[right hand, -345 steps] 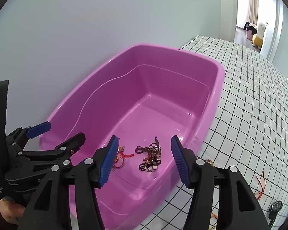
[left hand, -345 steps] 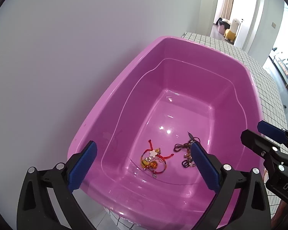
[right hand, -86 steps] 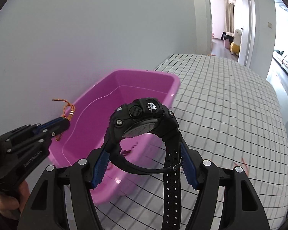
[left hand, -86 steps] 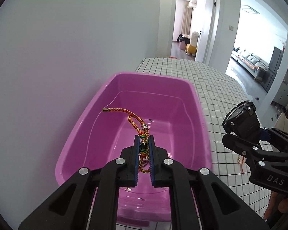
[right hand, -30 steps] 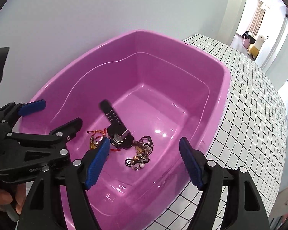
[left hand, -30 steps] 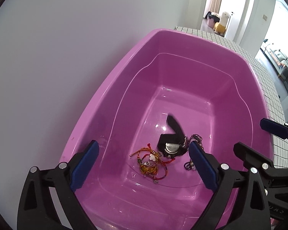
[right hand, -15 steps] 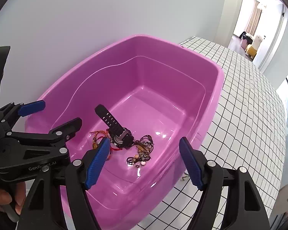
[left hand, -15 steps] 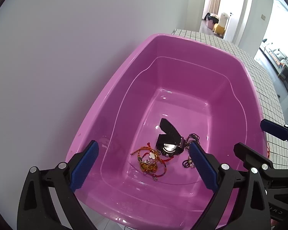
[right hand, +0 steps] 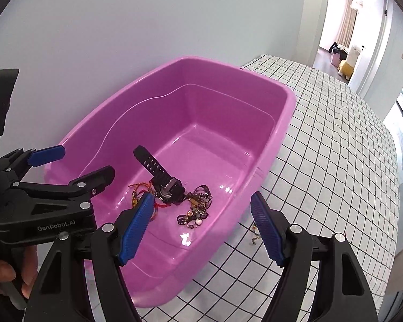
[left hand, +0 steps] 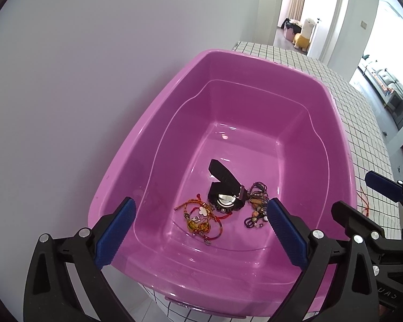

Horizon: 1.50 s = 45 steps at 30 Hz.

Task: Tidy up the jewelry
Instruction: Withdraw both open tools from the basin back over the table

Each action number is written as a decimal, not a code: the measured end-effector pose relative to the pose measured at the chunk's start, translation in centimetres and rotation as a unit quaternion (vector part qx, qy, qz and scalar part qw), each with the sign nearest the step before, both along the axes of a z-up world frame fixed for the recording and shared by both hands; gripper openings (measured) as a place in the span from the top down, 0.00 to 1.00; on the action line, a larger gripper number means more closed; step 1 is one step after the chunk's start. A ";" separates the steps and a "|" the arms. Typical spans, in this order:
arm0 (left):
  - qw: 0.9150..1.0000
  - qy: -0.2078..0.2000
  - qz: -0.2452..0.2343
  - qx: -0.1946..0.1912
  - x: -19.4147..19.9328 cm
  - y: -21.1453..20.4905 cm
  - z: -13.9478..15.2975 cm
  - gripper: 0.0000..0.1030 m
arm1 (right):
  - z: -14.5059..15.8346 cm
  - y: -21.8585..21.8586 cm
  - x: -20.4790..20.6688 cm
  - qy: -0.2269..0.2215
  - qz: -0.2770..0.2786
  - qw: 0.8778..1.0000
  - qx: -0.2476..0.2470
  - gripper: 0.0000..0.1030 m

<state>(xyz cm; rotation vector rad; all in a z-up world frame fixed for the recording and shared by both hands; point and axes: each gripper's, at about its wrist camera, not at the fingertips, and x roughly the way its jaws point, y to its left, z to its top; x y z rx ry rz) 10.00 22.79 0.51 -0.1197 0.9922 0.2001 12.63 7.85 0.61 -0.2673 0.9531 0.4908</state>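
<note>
A pink plastic tub (left hand: 341, 145) (right hand: 287, 112) stands on a checked cloth against the wall. On its floor lie a black watch (left hand: 224, 187) (right hand: 161, 175), a red and gold braided bracelet heap (left hand: 200, 218) (right hand: 138, 191) and a dark beaded bracelet tangle (left hand: 256, 205) (right hand: 197, 208). My left gripper (left hand: 198, 234) is open and empty above the tub's near end. My right gripper (right hand: 201, 228) is open and empty above the tub's near right rim. A small piece of jewelry (right hand: 255, 234) lies on the cloth by the tub, and a red cord (left hand: 364, 200) lies to the right.
The white cloth with a black grid (right hand: 335, 147) covers the table to the right of the tub. A grey wall (left hand: 80, 67) runs close along the tub's left side. A doorway (right hand: 344, 40) opens into another room beyond the table's far end.
Both grippers have drawn back and up from the tub, so it looks smaller. The watch and bracelets lie still on its floor. Both grippers stay open.
</note>
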 end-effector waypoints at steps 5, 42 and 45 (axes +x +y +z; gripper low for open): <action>1.000 0.000 -0.005 -0.008 -0.5 -0.7 0.3 0.06 | 0.3 -1.3 -0.7 0.004 -0.007 1.000 0.011 0.31; 0.991 -0.061 -0.123 0.004 -5.7 -20.7 2.0 0.06 | -0.5 -28.6 -7.5 0.008 -0.183 0.982 0.053 0.30; 0.993 -0.057 -0.099 -0.011 -5.7 -22.5 1.4 0.06 | -0.9 -30.9 -7.2 0.011 -0.175 0.983 0.054 0.30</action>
